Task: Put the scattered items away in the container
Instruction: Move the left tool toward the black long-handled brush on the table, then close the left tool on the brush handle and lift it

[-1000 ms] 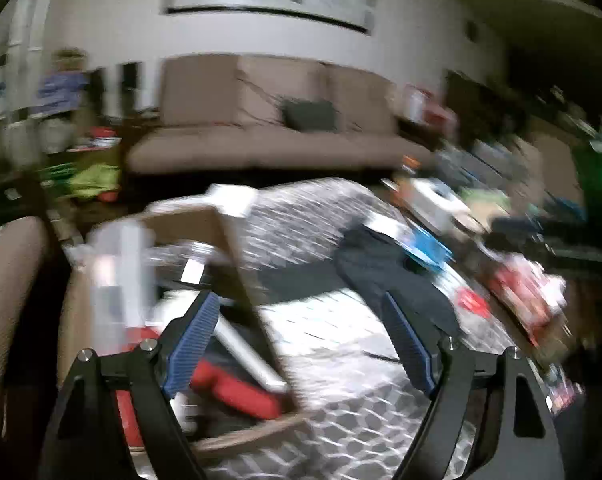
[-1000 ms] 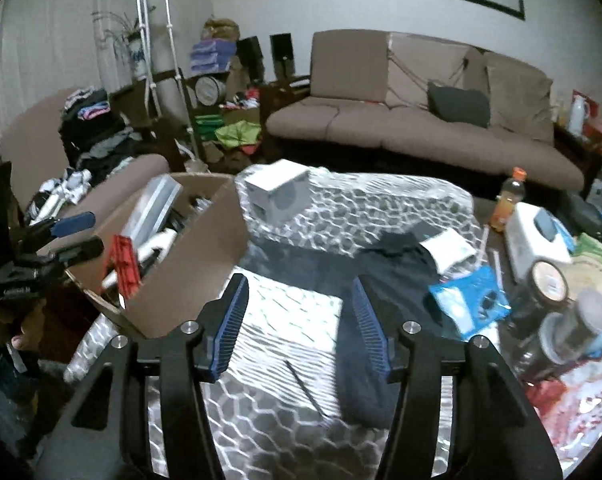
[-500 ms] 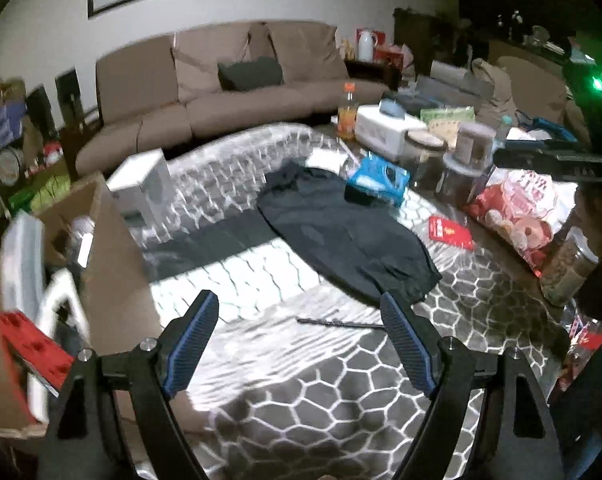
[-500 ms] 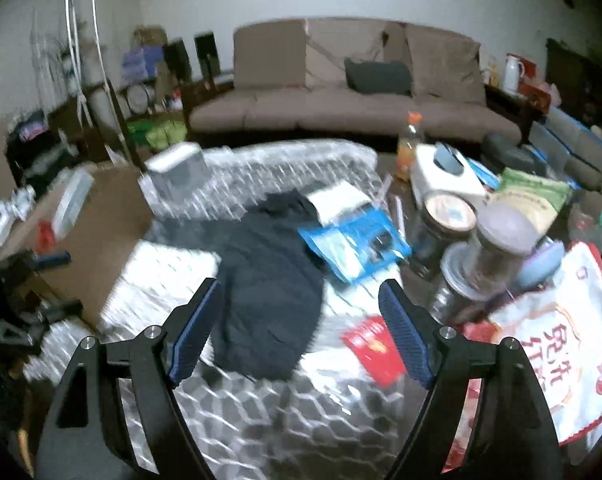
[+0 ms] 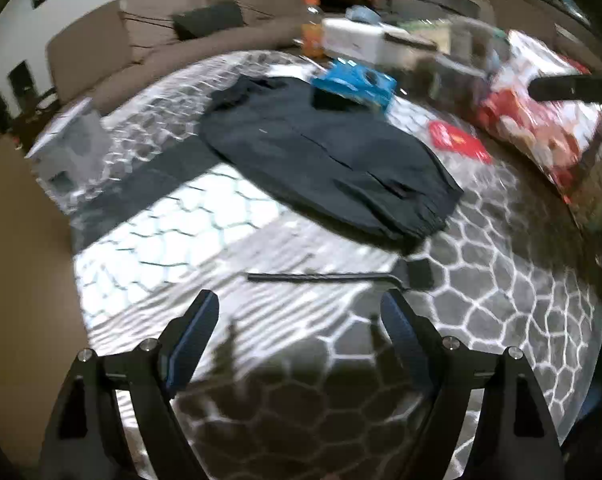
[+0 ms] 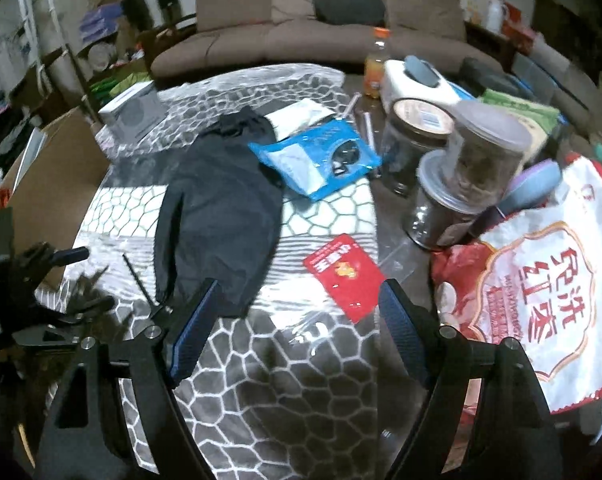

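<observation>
My left gripper (image 5: 301, 316) is open and empty, low over the hexagon-patterned cloth (image 5: 481, 340), just short of a thin black rod (image 5: 321, 278). A dark garment (image 5: 325, 152) lies beyond it. My right gripper (image 6: 297, 304) is open and empty above a red packet (image 6: 345, 274), with the garment (image 6: 217, 208) to its left and a blue pouch (image 6: 317, 156) further back. The cardboard box (image 6: 57, 184) stands at the table's left edge; its wall (image 5: 21, 260) fills the left of the left wrist view. The left gripper (image 6: 57, 300) shows at far left in the right wrist view.
Several jars (image 6: 453, 176), a large red-and-white snack bag (image 6: 541, 292), a white tissue box (image 6: 417, 84) and an orange drink bottle (image 6: 375, 64) crowd the table's right side. A small white box (image 6: 135, 114) sits at back left. A brown sofa (image 6: 325, 28) stands behind.
The left gripper has swung from the cardboard box over to the table and come down close to the black rod. The right gripper has moved right, from the garment to the red packet.
</observation>
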`<action>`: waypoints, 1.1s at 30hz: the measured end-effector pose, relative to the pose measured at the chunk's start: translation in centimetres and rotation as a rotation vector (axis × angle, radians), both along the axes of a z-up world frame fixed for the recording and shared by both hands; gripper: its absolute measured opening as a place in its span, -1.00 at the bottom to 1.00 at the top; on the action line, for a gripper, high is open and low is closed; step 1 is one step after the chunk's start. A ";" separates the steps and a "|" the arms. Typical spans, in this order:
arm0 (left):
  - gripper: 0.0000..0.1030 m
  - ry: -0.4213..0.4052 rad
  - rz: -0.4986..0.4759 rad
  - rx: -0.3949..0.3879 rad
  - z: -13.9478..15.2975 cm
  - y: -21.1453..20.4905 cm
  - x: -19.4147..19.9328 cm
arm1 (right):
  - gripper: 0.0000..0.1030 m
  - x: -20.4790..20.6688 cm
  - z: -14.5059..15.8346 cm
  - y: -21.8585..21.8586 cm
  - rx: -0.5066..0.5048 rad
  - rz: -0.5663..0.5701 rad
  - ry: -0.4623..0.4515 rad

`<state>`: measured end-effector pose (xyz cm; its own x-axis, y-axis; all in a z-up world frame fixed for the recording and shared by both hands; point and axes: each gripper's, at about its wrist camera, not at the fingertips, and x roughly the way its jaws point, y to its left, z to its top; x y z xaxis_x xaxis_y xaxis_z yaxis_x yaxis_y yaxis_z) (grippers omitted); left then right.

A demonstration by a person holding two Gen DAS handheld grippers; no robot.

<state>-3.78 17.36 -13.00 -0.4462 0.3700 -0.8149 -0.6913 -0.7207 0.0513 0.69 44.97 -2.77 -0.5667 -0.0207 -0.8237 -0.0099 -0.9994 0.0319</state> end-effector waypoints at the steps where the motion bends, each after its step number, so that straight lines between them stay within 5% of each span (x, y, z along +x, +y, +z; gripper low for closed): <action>1: 0.63 -0.006 -0.014 0.005 -0.3 0.3 0.1 | 0.53 0.0 -0.1 -0.4 0.000 0.012 -0.005; 6: 0.63 -0.045 -0.027 0.001 -1.2 0.8 -0.2 | 0.40 -0.2 -1.1 -2.5 0.040 0.120 -0.010; 11: 0.63 -0.078 -0.001 -0.036 -1.5 0.4 -0.5 | -0.15 -0.3 -3.3 -5.5 0.001 0.317 -0.019; 18: 0.63 -0.071 0.015 -0.083 0.0 -1.2 -0.1 | -0.37 -0.8 -8.1 -13.2 -0.018 0.629 -0.084; 24: 0.63 -0.061 0.008 -0.099 1.3 -2.5 0.5 | -0.38 -2.9 -11.3 -14.6 0.022 0.610 -0.118; 27: 0.63 -0.056 0.005 -0.108 1.9 -3.1 0.7 | -0.56 -2.9 -11.4 -15.2 0.025 0.640 -0.121; 33: 0.63 -0.074 -0.021 -0.123 2.4 -3.7 0.9 | -0.57 -1.0 -11.5 -17.6 0.087 0.741 -0.128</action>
